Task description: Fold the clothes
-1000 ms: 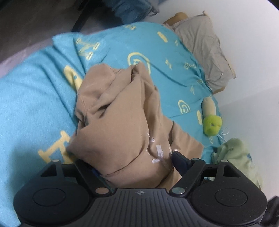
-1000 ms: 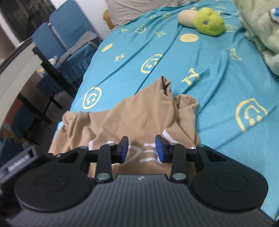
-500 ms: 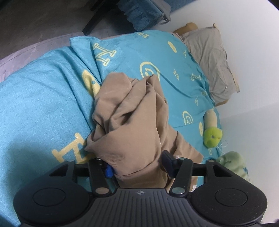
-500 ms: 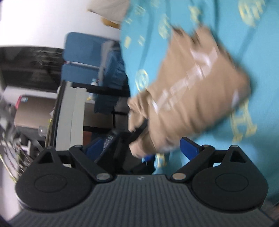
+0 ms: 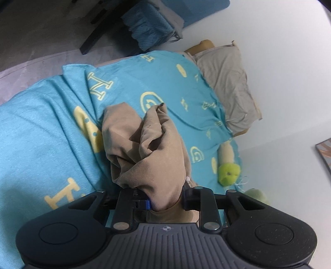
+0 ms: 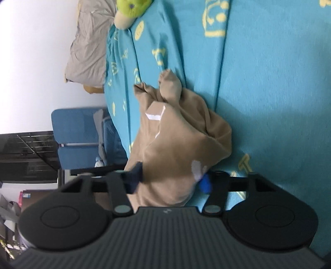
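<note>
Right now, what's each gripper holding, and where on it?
Both have just closed on the tan garment: left gripper and right gripper each clamp a bunched fold; which part cannot be told.

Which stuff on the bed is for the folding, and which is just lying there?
For the folding:
- crumpled tan cloth garment
- left gripper, closing on it
- right gripper, closing on it

Just lying about:
- green plush toy
- grey pillow
- blue chair

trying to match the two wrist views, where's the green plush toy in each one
Left wrist view: the green plush toy lies at the right, on the blue blanket below the grey pillow.
Right wrist view: the toy is at the top edge, left of centre.
Shared landmark: the grey pillow, beside the toy in both.
</note>
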